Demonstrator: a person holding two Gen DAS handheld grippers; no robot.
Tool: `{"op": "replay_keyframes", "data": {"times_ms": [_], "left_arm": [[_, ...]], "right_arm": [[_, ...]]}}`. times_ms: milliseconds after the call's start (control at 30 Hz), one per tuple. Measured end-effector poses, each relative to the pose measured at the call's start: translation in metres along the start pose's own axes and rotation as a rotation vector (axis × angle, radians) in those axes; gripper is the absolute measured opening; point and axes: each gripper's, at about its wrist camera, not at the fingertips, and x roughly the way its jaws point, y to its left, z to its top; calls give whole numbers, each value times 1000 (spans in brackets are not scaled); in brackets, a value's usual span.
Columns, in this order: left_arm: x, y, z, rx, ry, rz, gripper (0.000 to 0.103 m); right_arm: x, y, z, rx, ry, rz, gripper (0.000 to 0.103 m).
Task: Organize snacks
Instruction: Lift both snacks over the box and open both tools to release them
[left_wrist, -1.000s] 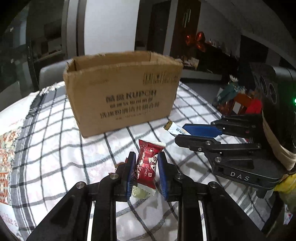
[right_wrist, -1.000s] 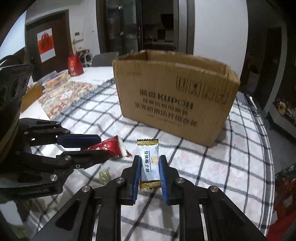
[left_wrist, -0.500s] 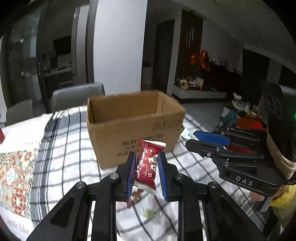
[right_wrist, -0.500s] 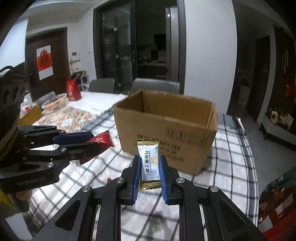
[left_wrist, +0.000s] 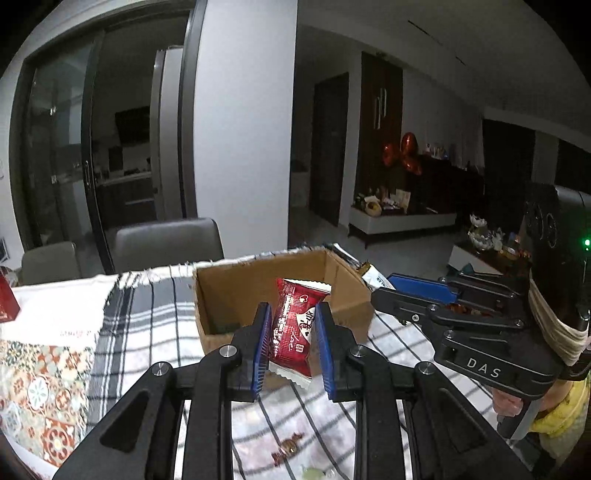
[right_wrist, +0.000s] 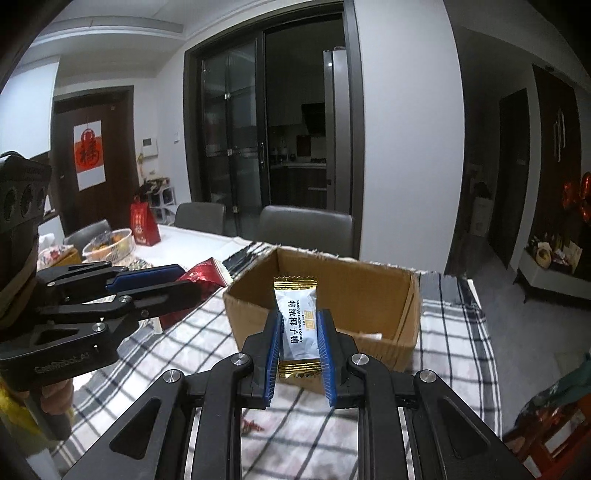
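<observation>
Your left gripper is clamped on a red candy packet: the blue pads press both of its long sides and it stands nearly upright at the centre of the left wrist frame, its white crimped ends sticking out above and below. Your right gripper is closed on a white candy packet with gold ends, also upright between the pads, at the centre of the right wrist frame.

Just behind each packet sits the open cardboard box, its flaps up. In the left wrist view the red packet overlaps the box's opening; in the right wrist view the white packet overlaps the box's near wall and opening. The box stands on a black-and-white checked cloth over the table.

On the cloth below your left jaws, at the bottom centre of the frame, lie a small brown wrapped sweet and a pale green one, both loose and apart from the box.

At the right edge of the left wrist frame you see your other gripper from the side, with its packet's tip poking past the pads. At the left of the right wrist frame a red gift bag and a white basket of fruit stand on the far table. Grey chairs stand behind the box.
</observation>
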Motion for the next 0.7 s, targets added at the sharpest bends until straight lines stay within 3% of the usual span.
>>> {"op": "replay_keyframes", "data": {"times_ms": [400,700], "left_arm": [[48,22,36,1,-24,20,25],[103,39,45,-40,53,-23,25]], "right_arm": [[35,-25,30,21,-9,-52,21],[76,-51,38,53,45,-95,21]]}}
